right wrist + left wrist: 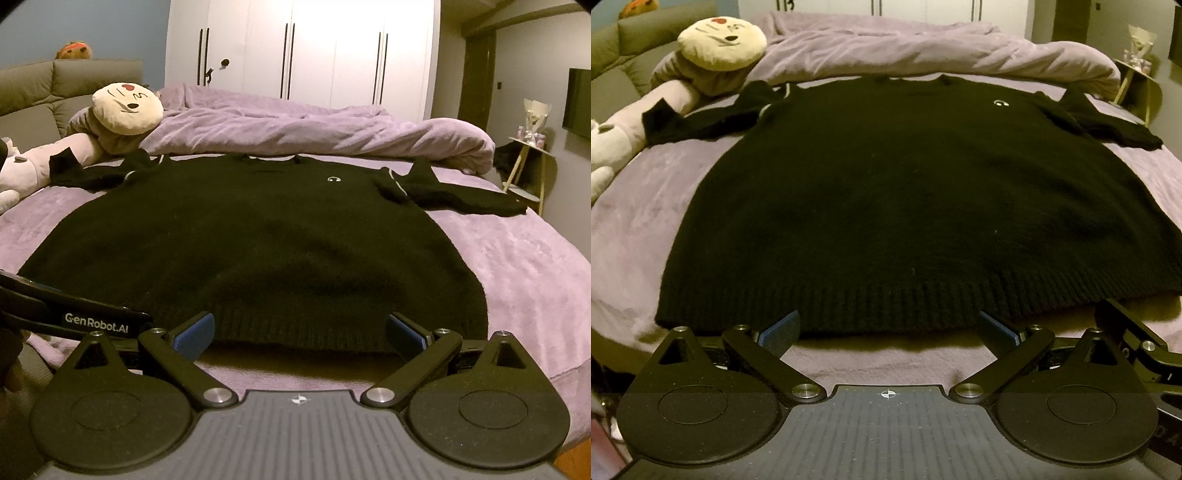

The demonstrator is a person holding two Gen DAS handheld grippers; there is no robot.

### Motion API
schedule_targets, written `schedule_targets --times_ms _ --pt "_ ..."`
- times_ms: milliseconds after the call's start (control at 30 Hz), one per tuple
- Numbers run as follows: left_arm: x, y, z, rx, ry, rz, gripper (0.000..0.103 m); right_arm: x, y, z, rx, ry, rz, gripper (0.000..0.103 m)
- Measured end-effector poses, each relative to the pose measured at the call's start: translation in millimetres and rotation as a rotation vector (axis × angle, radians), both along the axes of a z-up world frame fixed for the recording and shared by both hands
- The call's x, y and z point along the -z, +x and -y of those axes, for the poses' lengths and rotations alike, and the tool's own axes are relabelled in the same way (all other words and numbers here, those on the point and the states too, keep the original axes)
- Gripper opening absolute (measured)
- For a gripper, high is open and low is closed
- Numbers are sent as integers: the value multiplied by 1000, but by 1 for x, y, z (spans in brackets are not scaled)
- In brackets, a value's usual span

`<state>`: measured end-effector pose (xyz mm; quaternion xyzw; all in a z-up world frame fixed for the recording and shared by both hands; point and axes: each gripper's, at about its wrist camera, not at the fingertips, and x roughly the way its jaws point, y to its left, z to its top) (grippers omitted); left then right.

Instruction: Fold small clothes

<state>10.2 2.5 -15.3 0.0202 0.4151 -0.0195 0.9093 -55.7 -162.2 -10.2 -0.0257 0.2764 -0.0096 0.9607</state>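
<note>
black sweater (886, 199) lies flat, front up, on the bed (665, 206), purple cover under it. ribbed hem is at the near edge, neckline at the far end by the bunched purple duvet (923, 51). small white logo (1000, 103) on the chest, right of centre. both sleeves are spread outward: left sleeve (701, 122) reaches toward the plush toys, right sleeve (469, 195) lies crumpled toward the bed's right edge

left claw (888, 326): jaws wide apart, blue pads either side, holding nothing. it sits at the hem, roughly mid-width; tips look just at or over the hem edge, contact can't be confirmed

right claw (300, 332): also spread wide, empty, at the near hem further right on the sweater. same story, tips at the hem line, can't tell if touching

the two claws are side by side; part of the left one shows at the left edge of the right wrist view, part of the right one at the right edge of the left wrist view

round cream face cushion (127, 109) far left, pale plush toy (22, 173) beside it. white wardrobe (303, 51) behind the bed, small side table (532, 170) far right
</note>
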Motion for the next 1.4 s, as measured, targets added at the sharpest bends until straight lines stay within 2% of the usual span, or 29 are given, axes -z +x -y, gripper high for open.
schedule_targets --times_ms 900,1067,1167,1233,1333,1400 --pt "3 14 -6 -28 -12 -37 103 10 15 5 -56 38 -11 97" --pt "0 17 -2 -27 -14 -37 103 11 23 13 -47 76 -27 87" --pt "-6 24 0 -28 -18 -29 103 9 34 29 -23 147 -39 71" --pt "-12 32 2 -30 -29 -28 103 5 46 50 5 209 -38 55" --pt "-21 51 3 -30 -49 -8 103 -2 67 89 75 274 -20 43" --pt "-27 68 6 -36 -43 8 103 -9 86 123 140 305 7 40"
